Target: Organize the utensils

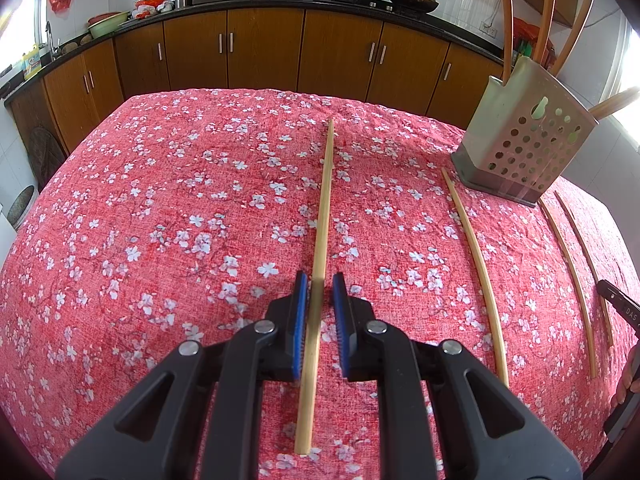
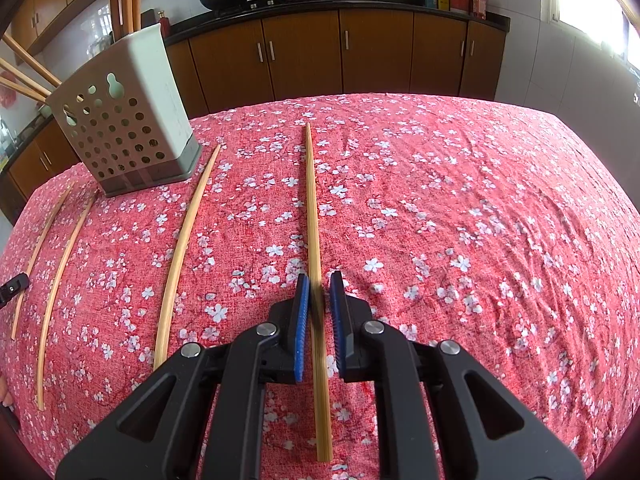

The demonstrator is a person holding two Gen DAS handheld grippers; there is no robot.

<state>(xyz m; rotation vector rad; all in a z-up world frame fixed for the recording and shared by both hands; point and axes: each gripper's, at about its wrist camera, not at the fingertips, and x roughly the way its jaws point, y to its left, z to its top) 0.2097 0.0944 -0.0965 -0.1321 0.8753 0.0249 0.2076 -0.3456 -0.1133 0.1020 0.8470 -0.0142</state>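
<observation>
Left claw (image 1: pixel 320 286) part open, straddling pale chopstick (image 1: pixel 324 208) on red bench (image 1: pixel 160 200). Right claw (image 2: pixel 319 286) same over darker chopstick (image 2: pixel 312 200). Each stick runs straight ahead, between pads, not pinched. Holder (image 2: pixel 124 136) stands between claws.

The left gripper (image 1: pixel 320 280) is held low and pointing forward, its two black fingers parted by a narrow gap, blue pads (image 1: pixel 301 320) facing each other and nothing pressed between them. The right gripper (image 2: pixel 319 278) takes the same pose, low and level, its blue-padded fingers (image 2: pixel 303 316) likewise slightly apart. At the right edge of the left wrist view, part of the person's right hand (image 1: pixel 628 376) grips a black handle
</observation>
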